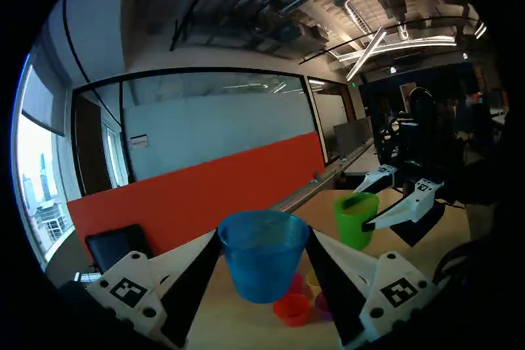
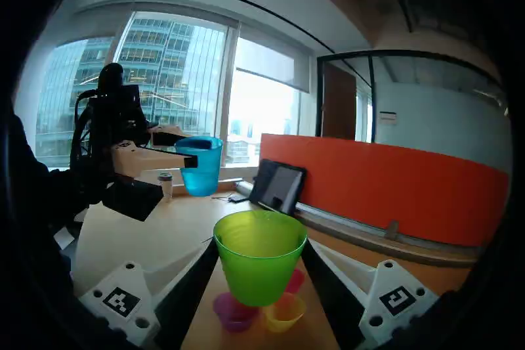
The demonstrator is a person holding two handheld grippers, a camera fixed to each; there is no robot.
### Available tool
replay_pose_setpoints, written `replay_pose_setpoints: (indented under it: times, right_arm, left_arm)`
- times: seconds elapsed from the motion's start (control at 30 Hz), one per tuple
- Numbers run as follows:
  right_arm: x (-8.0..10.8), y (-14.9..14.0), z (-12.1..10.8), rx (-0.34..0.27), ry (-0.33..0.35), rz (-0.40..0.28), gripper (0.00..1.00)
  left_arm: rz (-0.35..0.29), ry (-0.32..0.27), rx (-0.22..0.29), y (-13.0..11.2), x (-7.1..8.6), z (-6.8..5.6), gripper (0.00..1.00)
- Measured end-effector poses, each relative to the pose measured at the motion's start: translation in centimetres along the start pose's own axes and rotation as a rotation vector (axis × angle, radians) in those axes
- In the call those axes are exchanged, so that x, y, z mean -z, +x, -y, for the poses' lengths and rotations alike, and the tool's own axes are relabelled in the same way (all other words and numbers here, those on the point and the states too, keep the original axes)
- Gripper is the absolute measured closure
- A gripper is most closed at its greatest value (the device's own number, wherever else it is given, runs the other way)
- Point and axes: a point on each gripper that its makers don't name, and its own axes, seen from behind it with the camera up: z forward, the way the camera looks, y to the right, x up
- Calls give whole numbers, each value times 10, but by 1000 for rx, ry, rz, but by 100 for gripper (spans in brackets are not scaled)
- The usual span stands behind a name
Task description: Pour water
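In the left gripper view my left gripper is shut on a blue translucent cup, held upright above the wooden table. Farther right, the right gripper grips a green cup. In the right gripper view my right gripper is shut on that green cup, upright and close to the camera. At the left of that view the left gripper holds the blue cup in the air. I cannot tell whether either cup holds water.
Small cups lie on the table below the held ones: red, pink, yellow. A dark tablet leans at the table's back by an orange partition. A small jar stands near the windows.
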Motion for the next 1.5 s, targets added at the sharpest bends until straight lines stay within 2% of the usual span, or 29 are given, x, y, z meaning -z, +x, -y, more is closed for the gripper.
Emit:
replay_pose_setpoints:
  times: [0.67,0.97,1.17,1.5]
  right_arm:
    - [-18,-4,41,-8,97,-3,9]
    - [-23,-6,51,-15,122,-6,9]
    - [-26,-9,57,-18,136,-5,9]
    - [-31,-12,69,-17,166,1,9]
  left_arm:
    - [-48,45,-218,41,-7,6,12]
    - [-66,58,-344,59,-12,4,12]
    - [-78,57,-390,68,-14,0,12]
    - [-91,71,-457,82,-13,0,12]
